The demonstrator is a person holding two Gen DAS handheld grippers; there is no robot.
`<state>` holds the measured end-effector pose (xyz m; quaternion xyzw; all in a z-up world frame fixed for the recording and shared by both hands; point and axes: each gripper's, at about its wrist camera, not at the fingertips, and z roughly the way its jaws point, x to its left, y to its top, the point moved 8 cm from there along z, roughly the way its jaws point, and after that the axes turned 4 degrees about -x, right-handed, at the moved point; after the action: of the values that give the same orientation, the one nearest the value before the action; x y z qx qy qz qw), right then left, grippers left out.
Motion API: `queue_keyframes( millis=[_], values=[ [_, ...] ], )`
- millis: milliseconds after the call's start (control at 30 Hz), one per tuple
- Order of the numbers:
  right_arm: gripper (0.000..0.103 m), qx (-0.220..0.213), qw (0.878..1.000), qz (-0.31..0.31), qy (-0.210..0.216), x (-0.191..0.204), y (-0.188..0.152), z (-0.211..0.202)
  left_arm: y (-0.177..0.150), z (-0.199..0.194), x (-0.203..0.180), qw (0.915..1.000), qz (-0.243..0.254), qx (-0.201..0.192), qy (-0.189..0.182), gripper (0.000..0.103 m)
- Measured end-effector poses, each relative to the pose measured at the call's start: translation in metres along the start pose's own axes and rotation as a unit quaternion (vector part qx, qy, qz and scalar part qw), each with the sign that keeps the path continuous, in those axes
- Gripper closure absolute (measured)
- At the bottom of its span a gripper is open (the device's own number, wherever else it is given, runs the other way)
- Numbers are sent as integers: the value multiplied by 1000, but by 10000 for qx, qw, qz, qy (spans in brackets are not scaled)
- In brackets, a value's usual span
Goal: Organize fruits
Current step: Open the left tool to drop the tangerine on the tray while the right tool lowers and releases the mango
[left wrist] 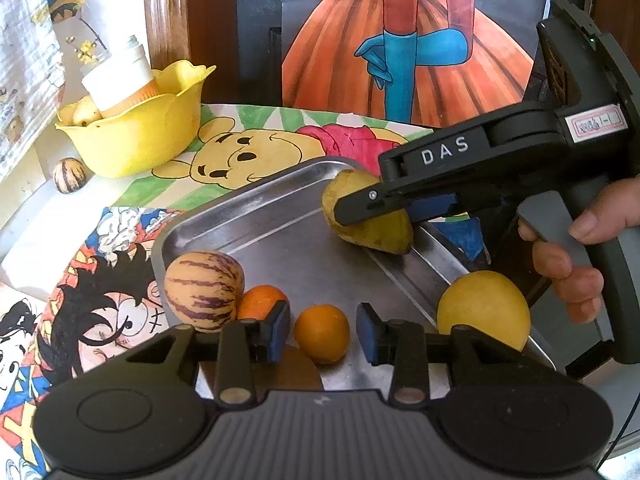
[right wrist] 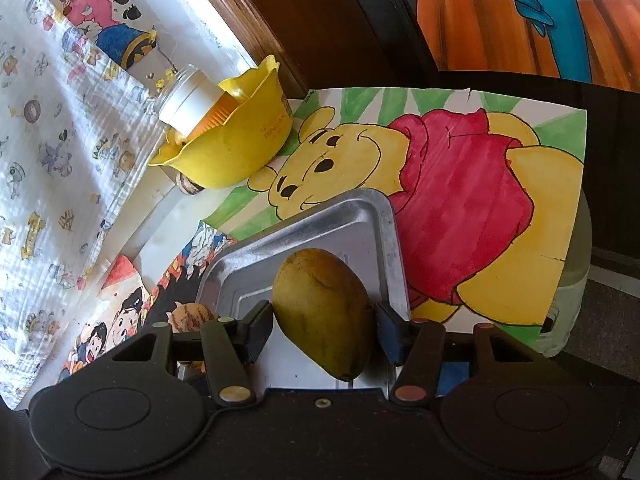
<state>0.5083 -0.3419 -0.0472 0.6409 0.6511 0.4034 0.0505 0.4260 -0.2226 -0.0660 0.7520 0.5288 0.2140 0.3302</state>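
Steel tray (left wrist: 280, 216) is slick, so the mango (right wrist: 324, 312) pinched by the right gripper (right wrist: 324, 330) may slip, while the left gripper (left wrist: 323, 334) fingers sit spread around the orange (left wrist: 322, 334).

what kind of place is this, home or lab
Probably a home: a table covered with hand-coloured cartoon drawings, a wooden door frame behind, and a metal tray and yellow bowl holding fruit.

A: Which fruits lie on the steel tray (left wrist: 256, 216)?
B: A striped melon (left wrist: 203, 290), two oranges (left wrist: 322, 334) (left wrist: 260, 302), a yellow round fruit (left wrist: 484, 308).
A: And the mango (right wrist: 324, 312)?
B: Yellow-green, tilted, over the tray's far corner.
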Motion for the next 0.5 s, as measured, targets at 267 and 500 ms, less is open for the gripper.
queue_keyframes(
  millis=[267,500],
  values=[
    [45,0,10000,-2,-70,1,-3,-5,0,-13,5,9999,-14,-59,150,53],
    [43,-5,9999,6,-125,1,-6,-9,-2,-24,15,9995,-115,-58,277,47]
  ],
)
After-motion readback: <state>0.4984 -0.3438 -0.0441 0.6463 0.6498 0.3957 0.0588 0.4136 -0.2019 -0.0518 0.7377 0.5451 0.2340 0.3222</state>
